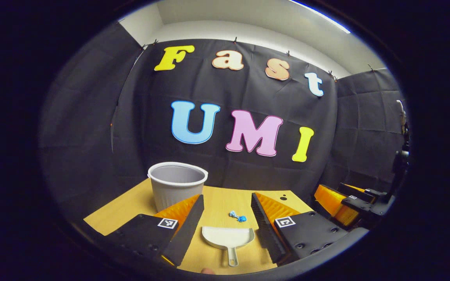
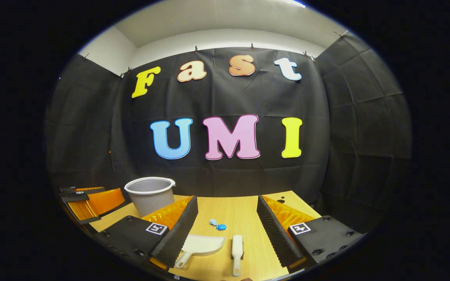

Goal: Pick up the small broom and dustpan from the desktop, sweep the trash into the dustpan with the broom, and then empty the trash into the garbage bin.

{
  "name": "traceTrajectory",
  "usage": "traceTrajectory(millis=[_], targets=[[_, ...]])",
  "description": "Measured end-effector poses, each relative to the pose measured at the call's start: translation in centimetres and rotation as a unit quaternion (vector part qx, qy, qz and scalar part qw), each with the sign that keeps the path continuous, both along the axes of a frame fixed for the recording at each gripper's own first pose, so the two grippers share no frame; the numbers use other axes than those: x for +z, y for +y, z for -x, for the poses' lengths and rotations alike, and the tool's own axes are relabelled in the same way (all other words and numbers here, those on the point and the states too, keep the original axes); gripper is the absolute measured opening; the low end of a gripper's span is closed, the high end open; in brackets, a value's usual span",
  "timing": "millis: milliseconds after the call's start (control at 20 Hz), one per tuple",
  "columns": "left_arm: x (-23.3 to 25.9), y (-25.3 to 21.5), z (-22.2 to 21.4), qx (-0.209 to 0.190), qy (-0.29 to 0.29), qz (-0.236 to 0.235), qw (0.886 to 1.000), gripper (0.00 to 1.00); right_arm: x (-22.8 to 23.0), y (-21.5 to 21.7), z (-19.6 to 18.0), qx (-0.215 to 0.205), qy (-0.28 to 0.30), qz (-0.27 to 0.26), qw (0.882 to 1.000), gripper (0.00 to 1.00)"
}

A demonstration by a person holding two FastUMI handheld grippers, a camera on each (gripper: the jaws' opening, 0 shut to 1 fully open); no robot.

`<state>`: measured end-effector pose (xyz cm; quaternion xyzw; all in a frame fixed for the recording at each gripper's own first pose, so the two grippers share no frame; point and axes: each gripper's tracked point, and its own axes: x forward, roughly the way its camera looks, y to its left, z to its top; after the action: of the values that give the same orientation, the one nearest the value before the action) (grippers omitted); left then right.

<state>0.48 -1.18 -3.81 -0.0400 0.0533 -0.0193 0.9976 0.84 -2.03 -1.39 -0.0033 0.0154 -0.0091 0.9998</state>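
Both grippers, left [image 1: 227, 212] and right [image 2: 227, 218], hover wide open, empty, above one dustpan [image 1: 228, 238], one broom [image 2: 237, 248], one bin [image 1: 176, 185], one trash scrap [image 1: 237, 216].

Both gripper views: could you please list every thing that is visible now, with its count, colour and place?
dustpan: one, white, on the desk near the front, handle toward the cameras
small broom: one, white, lying on the desk beside the dustpan
trash: one small clump, blue and white, on the desk just beyond the dustpan
garbage bin: one, grey with a white rim, upright at the desk's far left
desk: one, light wood, with a small dark hole near its far right corner
left hand-held gripper: one, open above the dustpan, holding nothing
right hand-held gripper: one, open above the small broom and dustpan, holding nothing
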Motion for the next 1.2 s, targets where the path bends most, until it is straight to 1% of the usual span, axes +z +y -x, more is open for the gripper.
traceTrajectory(millis=[100,200,350,550,700,750,800,850,950,1100,1200], targets=[[-0.6,0.0,-0.6,0.004,0.006,-0.003,1.000,0.73,-0.3,-0.4,-0.3,-0.001,0.002,0.003,1.000,0.97],[-1.2,0.1,-1.3,0.008,0.012,-0.017,1.000,0.73,-1.0,-0.5,-0.9,0.002,0.009,0.003,1.000,0.97],[-2.2,-0.5,-2.5,0.001,0.030,-0.026,0.999,0.73,-2.0,-0.7,-1.9,0.007,0.028,0.002,1.000,0.97],[-5.8,-1.5,-4.4,-0.008,0.096,-0.014,0.995,0.73,-3.0,-1.1,-3.7,0.010,0.052,-0.002,0.999,0.97],[-9.7,-2.2,-5.5,-0.017,0.163,0.001,0.987,0.73,-3.3,-1.6,-5.0,0.012,0.060,-0.001,0.998,0.97],[-11.0,-2.5,-5.7,-0.020,0.191,0.008,0.981,0.73,-3.6,-1.9,-5.5,0.013,0.063,0.002,0.998,0.97],[-12.7,-3.0,-5.7,-0.027,0.228,0.016,0.973,0.74,-3.9,-2.3,-6.0,0.012,0.067,0.004,0.998,0.97],[-14.4,-3.7,-5.3,-0.031,0.272,0.028,0.962,0.74,-4.3,-2.8,-6.6,0.009,0.073,0.006,0.997,0.97],[-18.2,-3.4,-5.2,-0.027,0.332,0.038,0.942,0.76,-5.5,-3.9,-7.7,0.004,0.092,0.001,0.996,0.97],[-22.0,-3.2,-5.3,-0.015,0.397,0.032,0.917,0.75,-6.9,-5.1,-9.5,0.005,0.108,-0.012,0.994,0.97],[-24.2,-3.4,-5.4,-0.012,0.437,0.026,0.899,0.75,-8.1,-5.6,-10.9,0.013,0.125,-0.022,0.992,0.97]])
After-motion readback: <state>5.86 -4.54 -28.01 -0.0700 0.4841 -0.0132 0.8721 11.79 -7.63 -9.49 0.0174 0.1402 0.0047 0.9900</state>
